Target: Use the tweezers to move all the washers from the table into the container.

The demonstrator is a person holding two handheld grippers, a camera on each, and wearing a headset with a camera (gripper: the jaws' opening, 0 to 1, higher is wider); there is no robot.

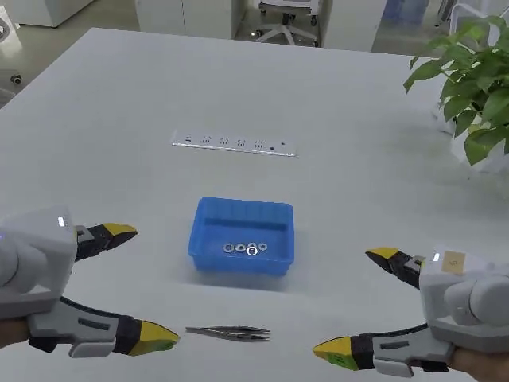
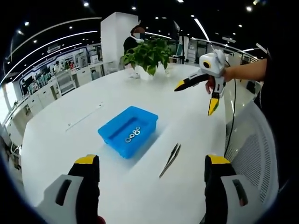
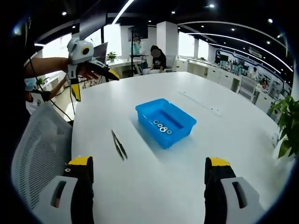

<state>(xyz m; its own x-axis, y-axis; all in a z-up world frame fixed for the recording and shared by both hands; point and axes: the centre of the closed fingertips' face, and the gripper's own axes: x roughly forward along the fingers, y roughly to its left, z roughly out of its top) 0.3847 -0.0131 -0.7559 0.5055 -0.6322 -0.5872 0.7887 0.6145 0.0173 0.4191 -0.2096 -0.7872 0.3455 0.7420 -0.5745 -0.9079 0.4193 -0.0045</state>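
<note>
A blue container (image 1: 242, 237) (image 2: 128, 129) (image 3: 165, 121) stands mid-table with several washers (image 1: 245, 249) (image 2: 132, 135) (image 3: 161, 126) in a row inside it. Metal tweezers (image 1: 229, 332) (image 2: 170, 159) (image 3: 118, 144) lie flat on the table in front of it, touched by nothing. My left gripper (image 1: 143, 283) (image 2: 152, 175) is open at the near left, with nothing between its jaws. At the near right my right gripper (image 1: 358, 301) (image 3: 149, 177) is also open and bare. Each gripper sits apart from the tweezers, one on either side.
A white power strip (image 1: 233, 145) lies beyond the container. A potted plant (image 1: 472, 87) (image 2: 148, 54) stands at the table's far right. A mesh chair back (image 3: 35, 154) is at the near table edge. People stand in the room behind.
</note>
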